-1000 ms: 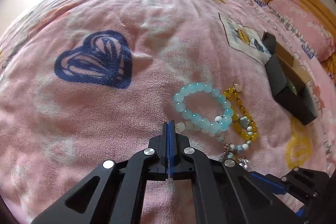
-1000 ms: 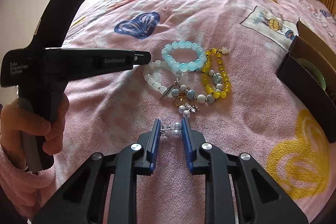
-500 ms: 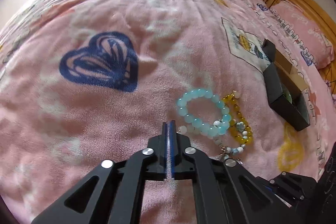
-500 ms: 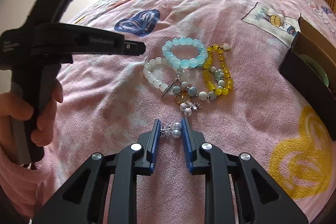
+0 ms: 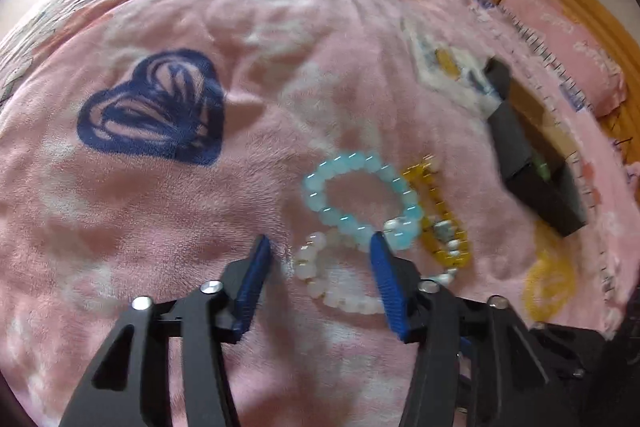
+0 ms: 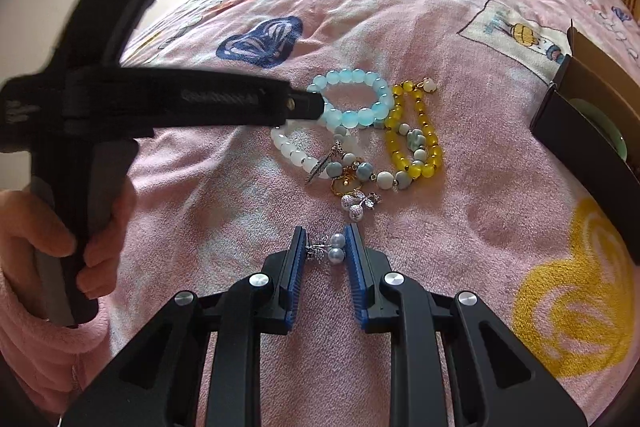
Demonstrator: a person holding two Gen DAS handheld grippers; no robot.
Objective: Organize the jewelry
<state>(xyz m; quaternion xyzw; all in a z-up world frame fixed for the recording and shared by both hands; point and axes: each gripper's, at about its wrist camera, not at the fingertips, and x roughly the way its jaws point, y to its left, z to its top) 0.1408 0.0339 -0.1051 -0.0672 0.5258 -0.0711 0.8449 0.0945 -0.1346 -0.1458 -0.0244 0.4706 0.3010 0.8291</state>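
- The left gripper [image 5: 318,245] is opening its jaws over the bracelets, nothing clamped; the white bracelet [image 5: 320,279] is lying partly between the fingers.
- The right gripper [image 6: 325,241] is holding a pearl earring [image 6: 334,247] pinched between its nearly closed fingers.
- The blue bracelet [image 6: 352,103], yellow bracelet [image 6: 416,143] and a silver earring [image 6: 358,205] are lying clustered on the pink blanket [image 6: 460,187].
- A black box [image 6: 592,151] is sitting open, well right of them.
- A hand [image 6: 48,247] is gripping the left handle.

The left wrist view is motion-blurred — bracelet beads smear together. At three o'clock, the black box [image 6: 580,143] is cut off by the right wrist frame's edge; its contents stay mostly hidden — only something pale green shows.
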